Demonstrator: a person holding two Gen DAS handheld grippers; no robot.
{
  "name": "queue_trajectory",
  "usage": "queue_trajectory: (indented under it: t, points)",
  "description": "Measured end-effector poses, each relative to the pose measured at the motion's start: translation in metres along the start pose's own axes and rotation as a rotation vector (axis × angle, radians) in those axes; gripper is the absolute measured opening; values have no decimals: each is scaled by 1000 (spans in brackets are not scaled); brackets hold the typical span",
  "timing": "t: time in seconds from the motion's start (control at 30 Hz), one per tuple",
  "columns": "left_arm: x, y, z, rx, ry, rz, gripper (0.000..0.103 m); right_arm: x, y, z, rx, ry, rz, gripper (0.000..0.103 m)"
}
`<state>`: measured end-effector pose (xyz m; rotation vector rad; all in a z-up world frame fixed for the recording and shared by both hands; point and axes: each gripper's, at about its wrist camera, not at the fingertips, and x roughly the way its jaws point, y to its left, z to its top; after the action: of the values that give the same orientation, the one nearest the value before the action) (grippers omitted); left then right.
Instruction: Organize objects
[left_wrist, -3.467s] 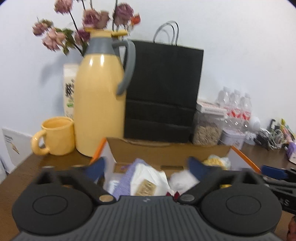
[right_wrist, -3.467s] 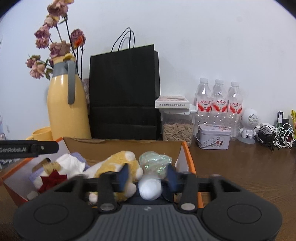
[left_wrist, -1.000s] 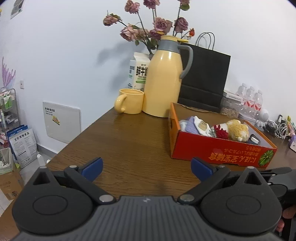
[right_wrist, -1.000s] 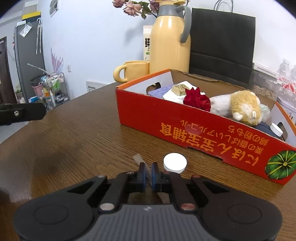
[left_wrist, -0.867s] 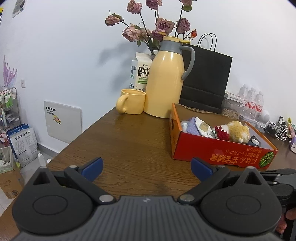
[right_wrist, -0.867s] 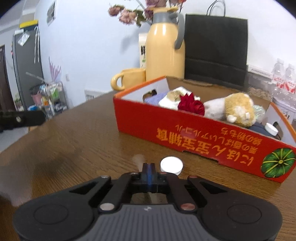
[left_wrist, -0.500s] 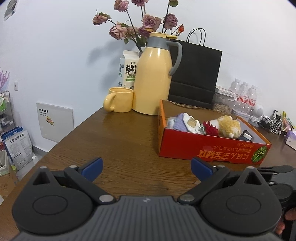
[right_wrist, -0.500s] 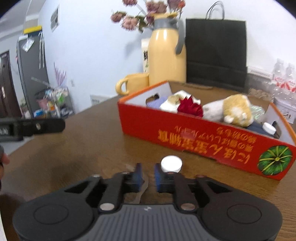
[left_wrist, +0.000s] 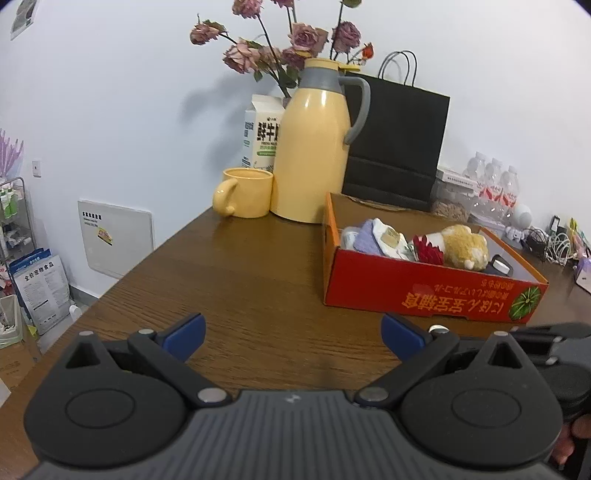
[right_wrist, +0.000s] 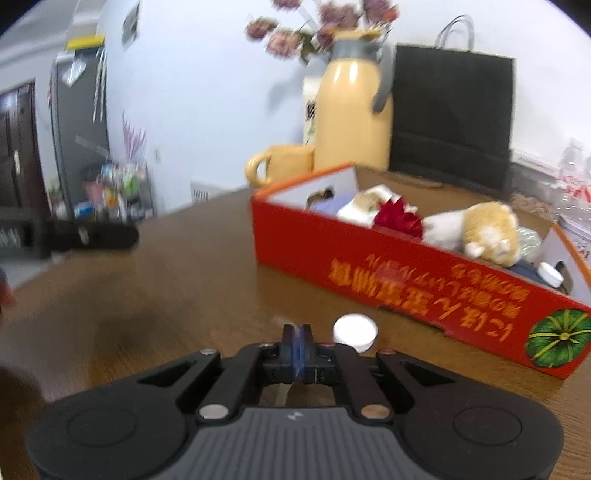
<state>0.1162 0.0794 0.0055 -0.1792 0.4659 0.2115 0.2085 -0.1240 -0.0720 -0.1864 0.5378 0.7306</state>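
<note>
- Half a second ago the right gripper (right_wrist: 297, 334) had its fingers slightly apart; now they press together on a thin, pale, blurred strip (right_wrist: 282, 395).
- White round cap (right_wrist: 354, 331) lies on the table (right_wrist: 166, 295), lower centre, just right of those fingertips, before the red box (right_wrist: 388, 273).
- Left gripper (left_wrist: 293, 334) has its fingers spread wide, empty.

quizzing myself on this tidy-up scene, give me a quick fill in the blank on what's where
1. The left gripper has its jaws ____.
2. The white cap lies on the table, ____ the red box.
3. The plush toy lies ____ the red box.

Missing words: open; outside; inside
</note>
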Motion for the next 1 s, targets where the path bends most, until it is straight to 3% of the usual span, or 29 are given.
queue_trajectory:
  t: [0.27, 0.53, 0.9, 0.93, 1.0]
  points:
    - [24, -30, 0, 49, 51, -38, 103, -31, -36, 0, 116, -125, -51, 1]
    - [64, -94, -2, 163, 115, -97, 103, -51, -80, -6, 194, -183, -130, 1]
    - [111, -146, -14, 217, 185, -68, 102, -65, -106, -15, 223, -212, -172, 1]
    - [112, -147, -15, 217, 192, -73, 98, -65, -105, -15, 216, -214, -171, 1]
    - [111, -147, -17, 217, 199, -90, 64, -65, -102, -16, 205, -215, -168, 1]
